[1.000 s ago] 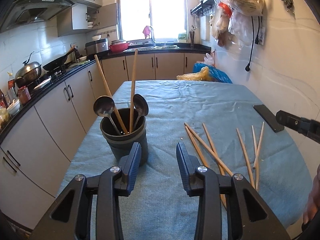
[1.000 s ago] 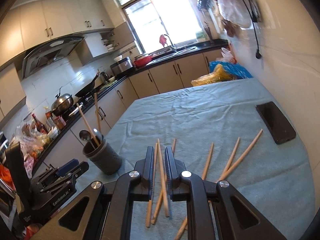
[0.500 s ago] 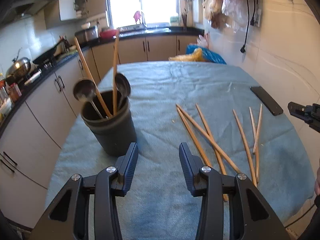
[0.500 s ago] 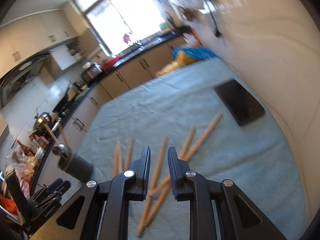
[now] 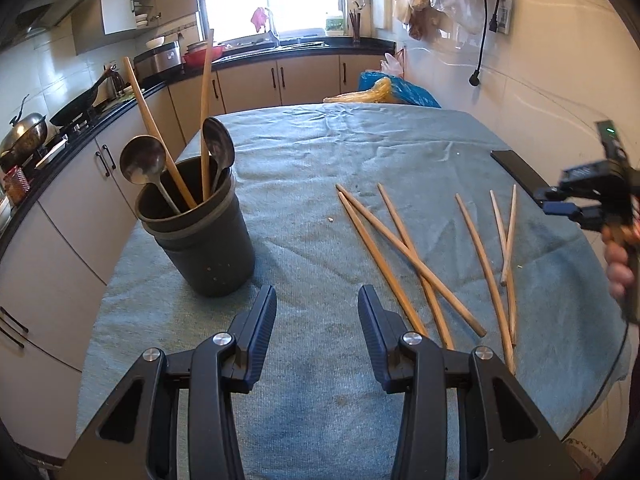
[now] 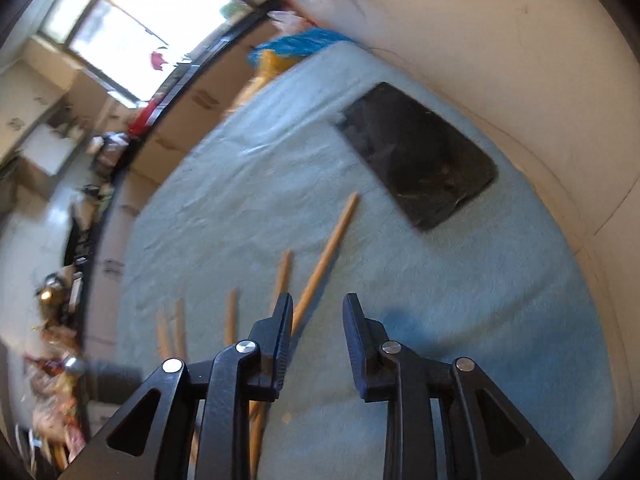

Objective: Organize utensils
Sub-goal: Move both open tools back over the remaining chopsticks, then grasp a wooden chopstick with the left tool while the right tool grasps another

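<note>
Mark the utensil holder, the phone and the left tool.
utensil holder (image 5: 208, 256), left wrist view, front of its dark wall.
phone (image 6: 420, 156), right wrist view, middle of its screen.
left tool (image 5: 316, 320), left wrist view, gap between its open fingertips.

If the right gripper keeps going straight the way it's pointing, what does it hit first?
Probably the bare blue tablecloth: the open right gripper has the chopsticks just left of its line and the phone farther right. Blur leaves depth uncertain.

Surface (image 5: 360, 152): covered in a plain blue-grey cloth. Holder (image 5: 204, 240): dark grey with a paler grey band below the rim. Chopsticks (image 5: 404, 248): light tan wood. Spoons (image 5: 142, 160): dull silver metal. Phone (image 6: 416, 152): glossy black. Left gripper (image 5: 317, 308) and right gripper (image 6: 316, 320): black fingers (image 5: 262, 320) with silver rivets.
</note>
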{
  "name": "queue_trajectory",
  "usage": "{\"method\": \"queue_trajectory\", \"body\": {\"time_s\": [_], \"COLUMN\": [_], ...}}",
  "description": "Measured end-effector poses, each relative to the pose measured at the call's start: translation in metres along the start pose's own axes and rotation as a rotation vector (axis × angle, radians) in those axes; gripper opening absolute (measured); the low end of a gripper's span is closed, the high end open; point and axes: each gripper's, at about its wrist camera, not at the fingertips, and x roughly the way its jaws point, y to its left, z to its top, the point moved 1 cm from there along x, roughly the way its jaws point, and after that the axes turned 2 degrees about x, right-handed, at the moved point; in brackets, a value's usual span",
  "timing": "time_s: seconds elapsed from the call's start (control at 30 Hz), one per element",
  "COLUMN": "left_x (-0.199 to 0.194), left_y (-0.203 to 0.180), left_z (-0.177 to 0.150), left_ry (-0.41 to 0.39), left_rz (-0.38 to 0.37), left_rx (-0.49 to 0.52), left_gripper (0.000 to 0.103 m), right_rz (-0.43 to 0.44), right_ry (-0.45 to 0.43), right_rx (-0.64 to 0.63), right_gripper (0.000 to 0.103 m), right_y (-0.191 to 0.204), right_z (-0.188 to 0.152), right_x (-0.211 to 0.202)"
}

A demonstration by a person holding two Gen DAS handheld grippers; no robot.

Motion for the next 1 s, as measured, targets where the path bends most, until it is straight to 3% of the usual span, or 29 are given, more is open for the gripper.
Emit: {"method": "queue_trajectory", "body": {"time_s": [0.2, 0.4, 0.53, 0.73, 0.93, 1.0], "left_x": [0.004, 0.012, 0.021, 0.045, 0.094, 0.111], "left_y": [0.001, -0.004, -0.013, -0.029, -0.033, -0.032], "left_z": [0.000, 0.005, 0.016, 0.038, 0.068, 0.072], "left_ry": [0.012, 0.037, 0.077, 0.165, 0.293, 0.346], "left_rz": [-0.005, -0.008, -0.003, 0.007, 0.068, 0.048], "left_rx": [-0.003, 0.005, 0.005, -0.019, -0.089, -0.125], "left_gripper": [0.041, 0.041, 0.041, 0.041, 0.041, 0.041], "right_rz": [-0.092, -0.252, -0.328, -0.182, 0.018, 0.070], "right_ry": [0.028, 0.044, 0.041, 0.046, -0.033, -0.061], "right_rx": [-0.003, -0.146, -0.291, -0.247, -0.258, -0.277], "right_gripper": [0.029, 0.029, 0.012, 0.006, 0.007, 0.007], "right_y": [0.010, 0.031, 0.044, 0.019, 0.014, 0.014], "right_z": [0.024, 0.027, 0.020, 0.018, -0.006, -0.013], "right_x": [0.031, 0.050, 0.052, 0.027, -0.030, -0.047]}}
